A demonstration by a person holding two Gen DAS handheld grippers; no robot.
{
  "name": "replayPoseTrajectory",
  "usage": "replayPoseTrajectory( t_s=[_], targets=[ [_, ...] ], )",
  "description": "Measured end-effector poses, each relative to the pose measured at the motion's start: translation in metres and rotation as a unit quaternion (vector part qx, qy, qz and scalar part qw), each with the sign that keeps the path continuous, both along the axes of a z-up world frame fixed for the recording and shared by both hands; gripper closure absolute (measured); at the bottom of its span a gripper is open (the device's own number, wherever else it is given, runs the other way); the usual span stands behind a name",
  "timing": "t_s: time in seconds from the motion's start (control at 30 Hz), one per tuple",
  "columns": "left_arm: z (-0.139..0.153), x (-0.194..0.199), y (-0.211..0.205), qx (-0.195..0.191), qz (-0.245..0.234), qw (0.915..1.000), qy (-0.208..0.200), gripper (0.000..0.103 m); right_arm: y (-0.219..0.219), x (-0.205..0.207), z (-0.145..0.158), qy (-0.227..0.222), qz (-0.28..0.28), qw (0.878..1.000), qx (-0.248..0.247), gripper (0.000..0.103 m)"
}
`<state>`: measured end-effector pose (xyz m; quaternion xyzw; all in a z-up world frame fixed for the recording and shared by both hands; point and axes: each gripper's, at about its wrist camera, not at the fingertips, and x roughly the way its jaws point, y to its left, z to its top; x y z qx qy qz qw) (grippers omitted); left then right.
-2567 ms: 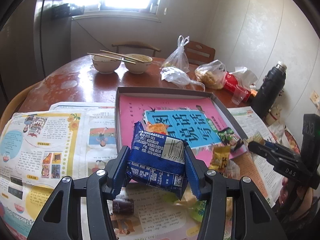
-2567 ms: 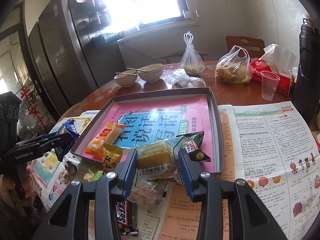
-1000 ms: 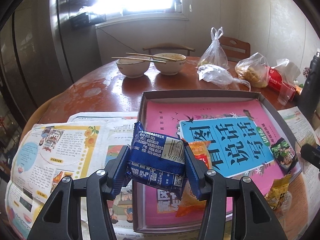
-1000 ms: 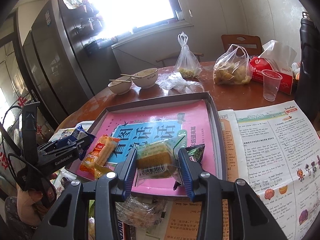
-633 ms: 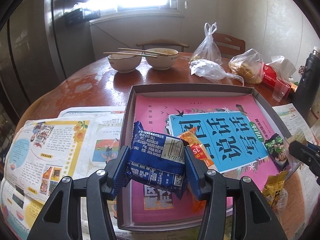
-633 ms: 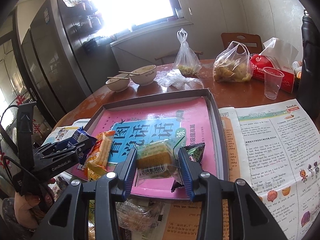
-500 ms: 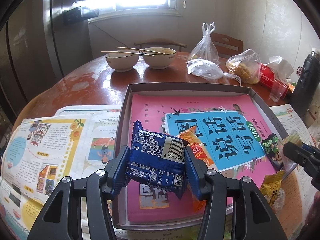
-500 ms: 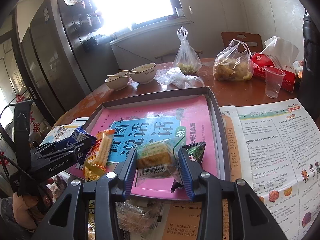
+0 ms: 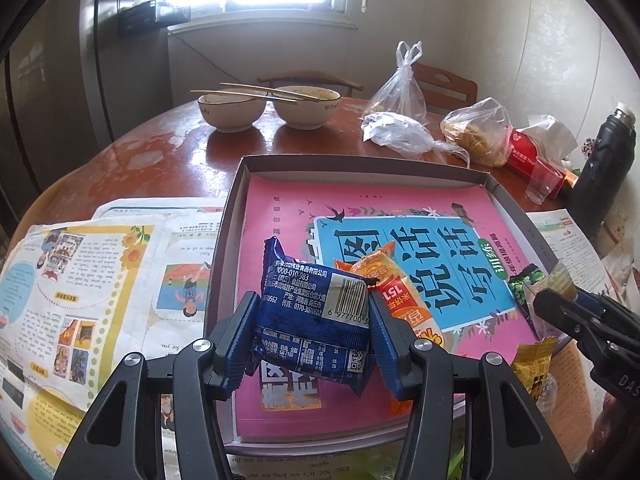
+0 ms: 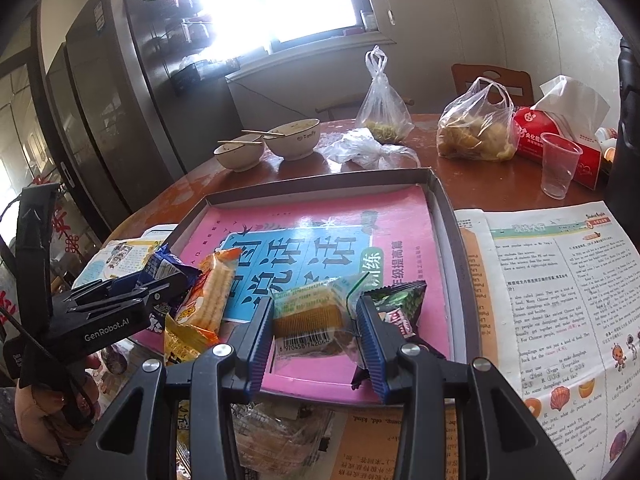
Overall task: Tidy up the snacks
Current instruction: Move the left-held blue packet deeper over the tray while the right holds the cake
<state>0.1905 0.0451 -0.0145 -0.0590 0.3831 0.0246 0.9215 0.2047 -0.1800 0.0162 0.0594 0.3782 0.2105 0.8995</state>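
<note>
Here your left claw (image 9: 312,330) is closed to a middling gap on a dark blue snack packet (image 9: 314,312), its pads pressing both short ends, low in the centre of the left view. The wrapper shows a barcode beginning 6 977700 and the number 000-010-983. Your right claw (image 10: 316,330) sits narrower, clamped on a clear-wrapped yellow cake (image 10: 310,318), bottom centre of the right view, with a barcode that starts 6 970458.

Both packets hang over the near part of one shallow grey tray (image 10: 440,204), which is lined with a pink and blue book cover printed in large Chinese characters. Two more snacks lie on it: an orange cracker packet (image 10: 212,292) just beside the blue one, marked "151", and a small dark green packet (image 10: 400,304) touching the right claw's right finger. A yellow packet (image 10: 182,340) sits at the tray's lower left edge.

Farther back on the surface (image 9: 160,156) stand two bowls (image 9: 232,110), each with chopsticks across it, three plastic bags (image 10: 474,130), one clear cup (image 10: 560,164) and one red tissue pack (image 10: 560,136). The left claw's body reads "GenRobot.AI".
</note>
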Motion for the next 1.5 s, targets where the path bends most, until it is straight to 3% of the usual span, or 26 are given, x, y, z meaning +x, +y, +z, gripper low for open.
replayPoseTrajectory(
  t_s=[0.53, 0.87, 1.5],
  targets=[
    [-0.003, -0.001, 0.006, -0.011, 0.001, 0.9999, 0.008, 0.048, 0.013, 0.003, -0.017, 0.021, 0.020, 0.999, -0.019, 0.061],
    [-0.003, -0.003, 0.004, -0.011, -0.005, 0.9999, 0.009, 0.048, 0.019, -0.002, -0.019, 0.017, 0.027, 0.998, -0.063, 0.060],
    [-0.004, -0.008, -0.001, -0.022, -0.027, 0.9992, 0.017, 0.047, 0.009, -0.003, -0.014, 0.027, 0.027, 0.996, -0.078, 0.059]
  ],
)
